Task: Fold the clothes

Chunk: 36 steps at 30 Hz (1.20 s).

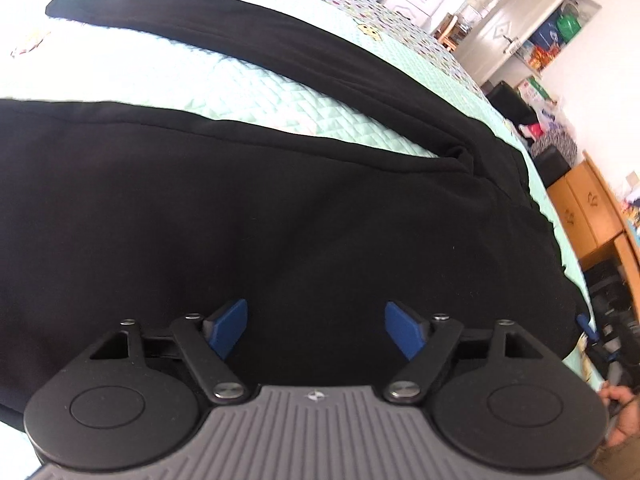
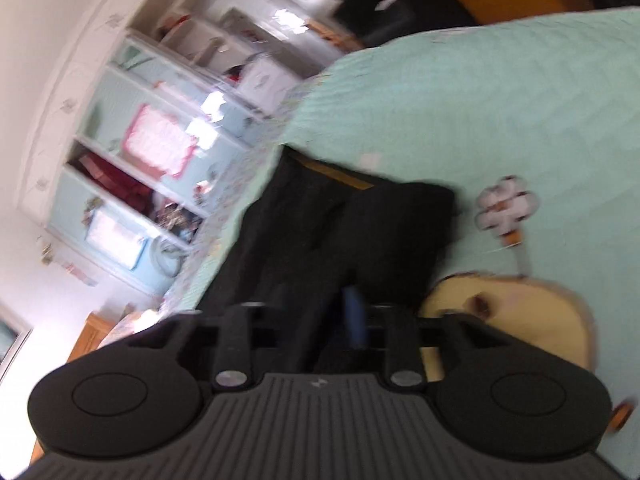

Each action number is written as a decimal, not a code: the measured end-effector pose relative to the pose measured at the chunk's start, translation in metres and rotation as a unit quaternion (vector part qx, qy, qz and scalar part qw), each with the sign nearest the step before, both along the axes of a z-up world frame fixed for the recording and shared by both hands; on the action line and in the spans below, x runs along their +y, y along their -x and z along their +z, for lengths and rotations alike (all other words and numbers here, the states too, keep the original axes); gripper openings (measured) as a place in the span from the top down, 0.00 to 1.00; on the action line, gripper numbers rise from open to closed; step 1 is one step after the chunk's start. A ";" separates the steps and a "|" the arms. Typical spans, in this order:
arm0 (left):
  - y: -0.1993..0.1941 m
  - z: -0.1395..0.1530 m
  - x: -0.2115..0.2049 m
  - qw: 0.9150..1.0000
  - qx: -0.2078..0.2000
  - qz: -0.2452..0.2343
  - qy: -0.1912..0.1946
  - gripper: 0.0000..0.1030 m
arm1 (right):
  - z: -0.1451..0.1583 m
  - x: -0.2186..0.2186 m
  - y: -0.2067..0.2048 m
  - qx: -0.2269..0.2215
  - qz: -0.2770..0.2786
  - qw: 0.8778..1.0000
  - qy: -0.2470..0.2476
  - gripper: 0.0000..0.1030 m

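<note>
Black trousers (image 1: 280, 220) lie spread on a mint-green quilted bed cover (image 1: 224, 88), their two legs running off to the left with a gap of cover between them. My left gripper (image 1: 316, 328) hovers open just above the near leg, blue pads (image 1: 230, 328) wide apart with nothing between them. The right wrist view is blurred. There my right gripper (image 2: 348, 312) is shut on a fold of the black trousers (image 2: 340, 220), lifted off the bed cover (image 2: 500, 100). An orange-yellow strip (image 2: 340, 174) shows at the cloth's far edge.
A person's hand (image 1: 622, 412) shows at the bed's right edge. Wooden cabinets (image 1: 588, 208) stand beside the bed, and white and pale-blue shelves (image 2: 160, 140) full of items line the wall. Cartoon prints (image 2: 506, 204) mark the cover.
</note>
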State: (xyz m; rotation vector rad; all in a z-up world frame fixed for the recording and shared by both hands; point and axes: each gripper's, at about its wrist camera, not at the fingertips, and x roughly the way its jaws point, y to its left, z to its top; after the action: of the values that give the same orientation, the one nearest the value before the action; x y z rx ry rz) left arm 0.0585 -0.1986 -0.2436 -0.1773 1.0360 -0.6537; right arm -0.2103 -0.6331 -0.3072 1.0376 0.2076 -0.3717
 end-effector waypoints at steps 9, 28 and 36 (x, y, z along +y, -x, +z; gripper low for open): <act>0.004 0.003 0.051 0.997 0.019 0.042 0.055 0.24 | -0.032 0.078 -0.046 0.033 0.120 0.990 -0.059 0.99; 0.031 0.009 0.180 0.975 0.006 0.177 0.135 0.42 | 0.013 0.146 -0.043 0.095 0.135 0.986 0.005 0.64; 0.037 -0.015 0.120 0.980 0.059 0.079 0.172 0.44 | 0.002 0.202 -0.121 0.039 0.283 0.953 -0.100 0.61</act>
State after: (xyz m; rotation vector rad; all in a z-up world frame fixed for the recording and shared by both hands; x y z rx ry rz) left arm 0.0218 -0.0783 -0.2587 -0.6013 1.0042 -0.6789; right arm -0.0891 -0.4307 -0.3049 1.1124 0.6075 0.1335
